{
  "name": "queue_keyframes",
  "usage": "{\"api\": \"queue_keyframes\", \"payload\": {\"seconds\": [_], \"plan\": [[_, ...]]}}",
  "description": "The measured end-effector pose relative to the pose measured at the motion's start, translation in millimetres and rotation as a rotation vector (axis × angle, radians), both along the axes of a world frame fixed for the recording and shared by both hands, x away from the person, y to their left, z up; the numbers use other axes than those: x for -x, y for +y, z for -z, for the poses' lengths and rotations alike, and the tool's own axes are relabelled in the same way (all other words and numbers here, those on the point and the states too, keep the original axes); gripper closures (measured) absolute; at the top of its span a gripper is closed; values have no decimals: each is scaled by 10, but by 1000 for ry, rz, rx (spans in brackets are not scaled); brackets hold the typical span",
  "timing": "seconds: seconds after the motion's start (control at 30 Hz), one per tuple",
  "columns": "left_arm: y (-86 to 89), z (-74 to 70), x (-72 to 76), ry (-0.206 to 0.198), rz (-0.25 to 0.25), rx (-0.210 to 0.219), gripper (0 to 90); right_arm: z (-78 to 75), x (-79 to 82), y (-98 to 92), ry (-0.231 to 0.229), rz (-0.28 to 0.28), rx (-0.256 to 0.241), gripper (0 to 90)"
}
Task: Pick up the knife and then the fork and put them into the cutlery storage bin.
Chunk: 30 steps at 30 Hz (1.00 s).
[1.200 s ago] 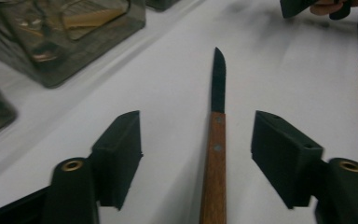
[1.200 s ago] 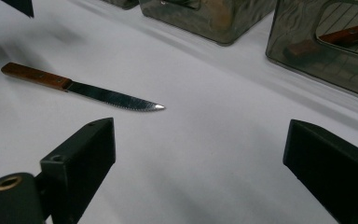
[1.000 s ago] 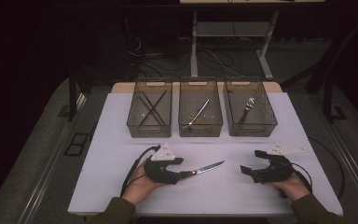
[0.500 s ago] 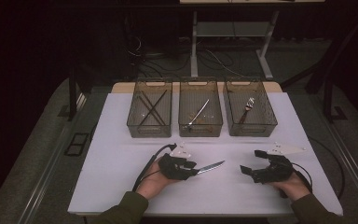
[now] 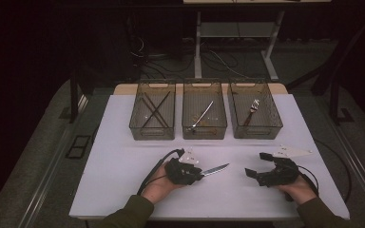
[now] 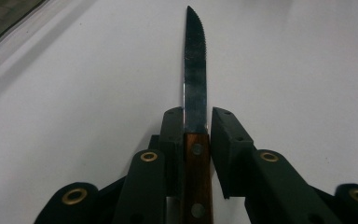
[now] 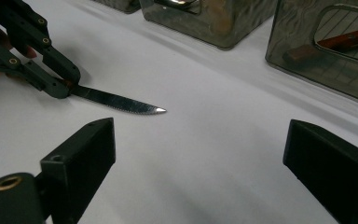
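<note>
On a white bench (image 5: pixel 123 166), the left tool (image 5: pixel 190 173) grips a serrated knife (image 5: pixel 215 169) by its wooden handle, the blade lying low over the surface and pointing toward the person's right. In the left gripper view the jaws close narrowly around the handle (image 6: pixel 196 177); one pad presses the wood while the other shows a thin gap (contact on that side is hard to judge from this angle). The blade (image 6: pixel 195 70) runs straight out ahead, serrated edge visible near the tip.

The right tool (image 5: pixel 266 172) rests near the bench's front edge, well apart from the knife, its jaws spread wide and holding nothing. In the right gripper view the knife tip (image 7: pixel 158 110) lies between and beyond those open jaws, with bare white surface all around it.

Three wire-sided bins stand in a row at the bench's far side: the left bin (image 5: pixel 153 116), the middle bin (image 5: pixel 204 114) and the right bin (image 5: pixel 254 111), each holding cutlery. A broad open strip of bench separates the bins from both tools.
</note>
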<state>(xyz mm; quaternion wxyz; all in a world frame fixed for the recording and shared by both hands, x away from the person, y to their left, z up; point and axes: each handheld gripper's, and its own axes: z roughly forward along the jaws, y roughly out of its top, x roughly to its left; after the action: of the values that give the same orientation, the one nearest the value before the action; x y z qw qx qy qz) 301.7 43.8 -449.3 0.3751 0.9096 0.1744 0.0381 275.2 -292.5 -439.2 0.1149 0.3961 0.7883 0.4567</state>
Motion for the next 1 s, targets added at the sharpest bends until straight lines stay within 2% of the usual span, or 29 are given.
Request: {"api": "queue_keyframes", "payload": {"seconds": [0.03, 0.07, 0.1, 0.13, 0.37, 0.4, 0.47, 0.53, 0.67, 0.83, 1.0], "plan": [[-5, 10, 13, 12, -19, 17, 756, 0, 0, 0, 0, -1, 0, 91], [10, 3, 1, 12, -5, 2, 760, 1, -1, 1, 0, 0, -1, 90], [13, 7, -4, 16, -6, 8, 766, 1, 0, 1, 0, -1, -1, 91], [4, 16, 4, 23, -21, 27, 770, 1, 0, 2, 0, -1, -1, 90], [-1, -6, 8, -1, -13, 0, 775, 2, -10, 12, 1, -3, -14, 90], [-10, -3, 15, 5, -27, 17, 775, 0, -10, 14, 3, -2, -15, 90], [6, -31, 13, 6, -22, 11, 775, -8, -14, 17, 10, 4, -31, 90], [13, -67, 33, 0, -55, 37, 775, -20, -18, 25, 18, 12, -56, 90], [55, -175, 58, -22, -78, 83, 775, -36, -26, 72, 40, 6, -78, 90], [113, -292, 85, -52, -101, 114, 774, -110, -51, 154, 75, -31, -98, 91], [162, -359, 86, -69, -138, 151, 774, -149, -82, 282, 80, -71, -108, 91]]}}
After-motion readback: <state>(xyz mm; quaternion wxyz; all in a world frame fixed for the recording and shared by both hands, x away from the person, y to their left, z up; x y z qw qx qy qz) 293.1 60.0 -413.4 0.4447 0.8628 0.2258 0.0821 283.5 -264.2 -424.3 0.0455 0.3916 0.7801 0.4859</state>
